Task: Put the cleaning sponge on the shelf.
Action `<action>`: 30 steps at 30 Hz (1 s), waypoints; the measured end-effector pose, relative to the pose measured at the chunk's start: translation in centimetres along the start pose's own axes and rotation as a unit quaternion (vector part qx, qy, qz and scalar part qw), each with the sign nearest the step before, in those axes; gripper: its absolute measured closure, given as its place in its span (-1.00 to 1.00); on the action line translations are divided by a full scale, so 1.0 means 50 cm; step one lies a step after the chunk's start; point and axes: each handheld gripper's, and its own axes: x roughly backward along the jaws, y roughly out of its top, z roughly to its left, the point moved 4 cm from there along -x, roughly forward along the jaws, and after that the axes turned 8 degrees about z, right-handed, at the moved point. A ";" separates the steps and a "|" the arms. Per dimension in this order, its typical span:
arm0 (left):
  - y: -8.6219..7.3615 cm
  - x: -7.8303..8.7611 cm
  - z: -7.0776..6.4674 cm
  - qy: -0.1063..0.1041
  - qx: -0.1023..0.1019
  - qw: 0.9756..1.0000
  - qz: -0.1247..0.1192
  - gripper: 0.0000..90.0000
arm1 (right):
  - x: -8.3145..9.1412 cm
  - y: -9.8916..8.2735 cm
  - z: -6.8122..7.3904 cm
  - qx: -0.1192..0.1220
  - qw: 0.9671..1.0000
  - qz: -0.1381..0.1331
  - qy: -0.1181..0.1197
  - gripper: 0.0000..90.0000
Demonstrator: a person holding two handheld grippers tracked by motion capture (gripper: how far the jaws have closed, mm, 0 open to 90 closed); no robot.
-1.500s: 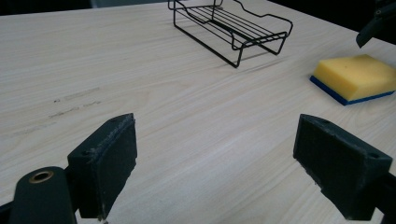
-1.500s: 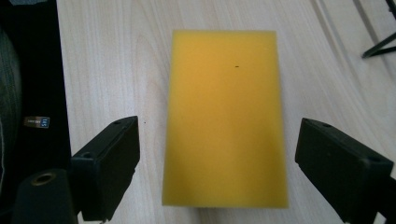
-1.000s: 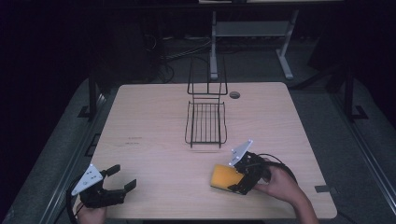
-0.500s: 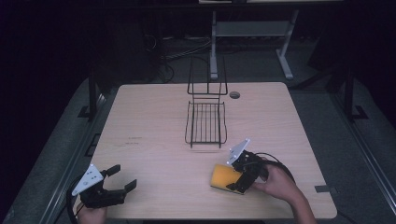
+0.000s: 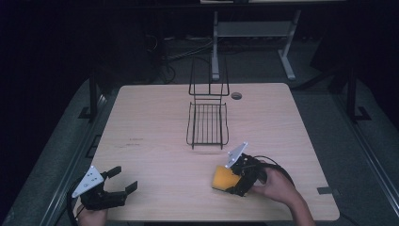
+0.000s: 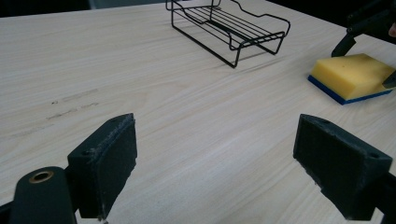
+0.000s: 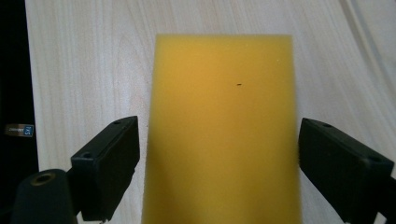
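A yellow sponge (image 5: 221, 179) with a blue underside lies flat on the wooden table (image 5: 155, 122) at the front right. My right gripper (image 5: 230, 179) is open, with one jaw on each side of the sponge (image 7: 224, 130) and a small gap on both sides. In the left gripper view the sponge (image 6: 352, 74) lies at the far right. My left gripper (image 5: 125, 178) stands open at the front left corner of the table. Nothing is between the jaws of the left gripper (image 6: 224, 163).
A black wire rack (image 5: 207, 125) with a raised back stands in the middle of the table toward the far edge; the rack (image 6: 229, 28) is ahead of the left gripper. A cable hole (image 5: 236, 95) sits behind it. Dark floor surrounds the table.
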 end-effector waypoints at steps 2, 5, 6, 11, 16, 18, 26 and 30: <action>0.000 0.000 0.000 0.000 0.001 1.000 0.000 -0.71 | -0.002 0.000 0.001 0.000 1.000 0.002 0.001 -0.70; 0.000 0.000 0.000 0.001 0.001 1.000 -0.001 -0.71 | -0.005 0.000 0.001 0.000 1.000 -0.001 0.001 -0.70; 0.000 0.000 0.000 0.000 0.000 1.000 -0.001 -0.71 | -0.006 0.000 0.002 -0.002 1.000 0.000 0.003 -0.70; 0.000 0.000 0.000 0.000 0.001 1.000 0.000 -0.71 | -0.013 0.000 0.003 0.000 1.000 0.001 0.000 -0.70; 0.000 -0.001 -0.001 0.000 0.001 1.000 -0.001 -0.71 | -0.017 -0.001 0.002 0.004 1.000 0.005 -0.010 -0.70; 0.000 0.000 -0.001 0.000 0.002 1.000 -0.001 -0.71 | -0.017 -0.001 0.002 0.004 1.000 0.006 -0.012 -0.70; -0.001 0.000 0.000 0.000 0.001 1.000 0.000 -0.71 | -0.022 -0.002 0.001 0.009 1.000 0.013 -0.018 -0.69; -0.001 0.000 0.000 0.000 0.001 1.000 0.000 -0.71 | -0.024 -0.002 0.000 0.010 1.000 0.014 -0.020 -0.68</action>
